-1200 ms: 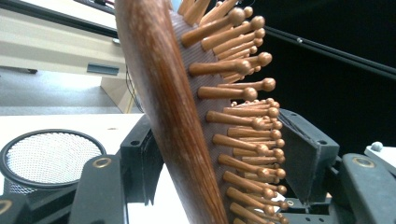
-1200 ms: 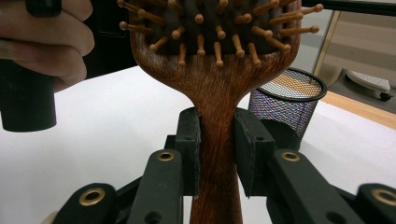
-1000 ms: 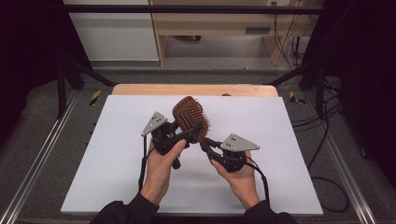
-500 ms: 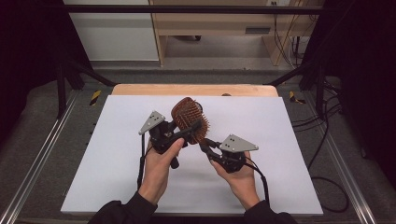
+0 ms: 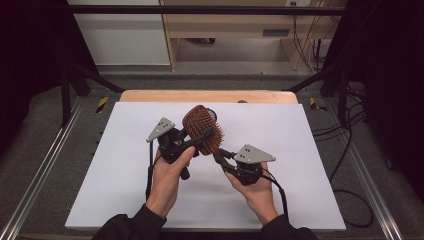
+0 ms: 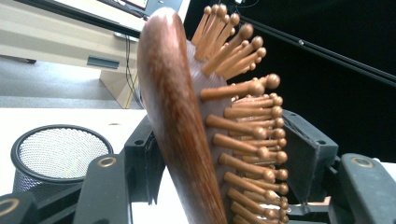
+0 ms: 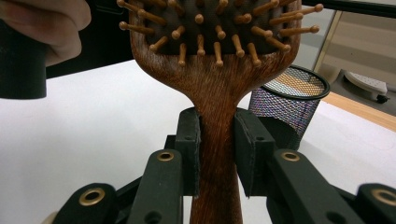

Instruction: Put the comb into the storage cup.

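A wooden paddle hairbrush [image 5: 202, 129] with wooden pins is held above the white table between both grippers. My left gripper [image 5: 199, 138] is shut across the brush head [image 6: 173, 116], one pad on the smooth back and the other against the pin tips. My right gripper [image 5: 220, 155] is shut on the brush handle [image 7: 217, 140], just below where the head widens. The pin side faces the right gripper view. A person's hands hold both grippers from the near side.
A black mesh cup [image 7: 289, 100] stands on the white table sheet [image 5: 125, 190] just behind the brush, and it is also seen in the left gripper view [image 6: 58, 154]. A wooden strip [image 5: 150, 96] runs along the far table edge. Cables [image 5: 350, 150] lie at the right.
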Action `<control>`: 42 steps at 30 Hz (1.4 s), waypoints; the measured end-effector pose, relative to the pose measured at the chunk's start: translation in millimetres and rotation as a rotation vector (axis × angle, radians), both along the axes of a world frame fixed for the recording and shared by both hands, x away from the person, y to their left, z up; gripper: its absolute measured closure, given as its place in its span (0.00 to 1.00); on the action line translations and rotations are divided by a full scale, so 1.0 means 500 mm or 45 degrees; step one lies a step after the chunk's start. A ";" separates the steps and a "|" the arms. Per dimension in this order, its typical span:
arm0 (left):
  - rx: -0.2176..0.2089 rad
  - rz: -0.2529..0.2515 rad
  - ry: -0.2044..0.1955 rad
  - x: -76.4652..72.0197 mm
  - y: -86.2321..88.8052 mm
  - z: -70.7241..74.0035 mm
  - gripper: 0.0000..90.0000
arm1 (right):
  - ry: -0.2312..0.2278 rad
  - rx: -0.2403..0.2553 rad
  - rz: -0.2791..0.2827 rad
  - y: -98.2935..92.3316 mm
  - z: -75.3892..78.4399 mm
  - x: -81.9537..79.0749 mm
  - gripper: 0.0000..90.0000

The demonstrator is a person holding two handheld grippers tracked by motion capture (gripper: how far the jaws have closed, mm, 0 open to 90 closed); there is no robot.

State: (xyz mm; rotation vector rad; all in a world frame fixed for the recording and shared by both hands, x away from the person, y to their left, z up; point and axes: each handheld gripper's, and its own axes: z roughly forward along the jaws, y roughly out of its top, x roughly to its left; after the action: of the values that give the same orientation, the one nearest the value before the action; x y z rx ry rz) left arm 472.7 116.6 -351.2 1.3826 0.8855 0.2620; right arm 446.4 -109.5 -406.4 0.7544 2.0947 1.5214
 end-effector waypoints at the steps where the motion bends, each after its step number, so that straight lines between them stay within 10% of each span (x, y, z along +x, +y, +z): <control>1: -0.001 -0.001 0.003 0.001 0.001 0.001 0.43 | -0.001 -0.003 0.000 0.000 0.000 0.000 0.81; 42: -0.046 0.002 0.081 0.002 0.006 0.012 0.55 | 0.005 -0.022 0.005 0.004 -0.010 0.004 0.81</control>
State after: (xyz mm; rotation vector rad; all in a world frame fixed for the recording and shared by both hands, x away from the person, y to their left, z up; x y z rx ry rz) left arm 473.7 119.5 -345.1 1.3634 0.9398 0.2029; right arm 448.3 -107.3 -411.5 0.7477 2.1107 1.5034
